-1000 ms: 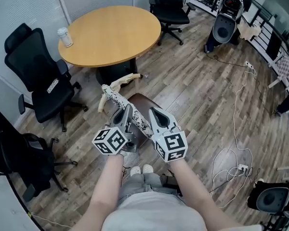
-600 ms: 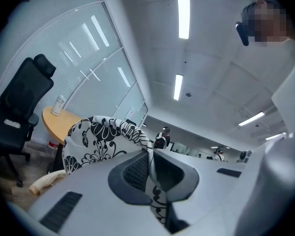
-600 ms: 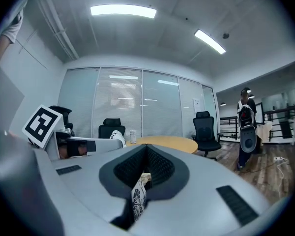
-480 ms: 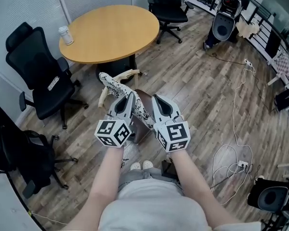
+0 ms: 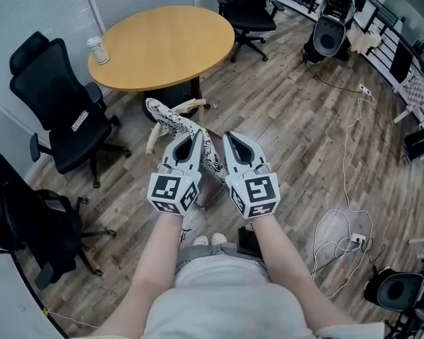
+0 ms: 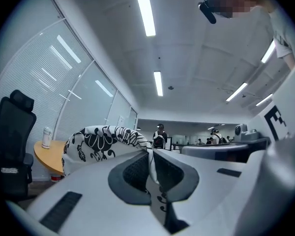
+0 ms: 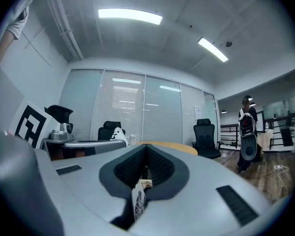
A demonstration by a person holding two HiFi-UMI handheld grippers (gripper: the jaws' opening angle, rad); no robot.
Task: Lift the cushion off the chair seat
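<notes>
Closest to me, the left gripper (image 5: 191, 137) is clamped shut on a thin fold of the black-and-white patterned cushion (image 5: 171, 121), and the right gripper (image 5: 230, 138) is shut the same way on a narrow strip of its fabric, so I have it pinched at two points along the near edge. The cushion hangs between them and trails away from me, with the chair seat (image 5: 207, 189) only a dark sliver below the jaws; it looks raised off the seat, though I cannot tell whether the far end is clear. My worry is the grip: both jaws hold only fabric, so the drooping weight could drag it out of one jaw, and the trailing end could catch on the pale wooden frame (image 5: 184, 106) just beyond. Farther off stand the round table (image 5: 162, 44) with a small lidded cup (image 5: 97, 51), and a black office chair (image 5: 56, 111). No writing is legible; the chair's tag and the cup's print are too small.
</notes>
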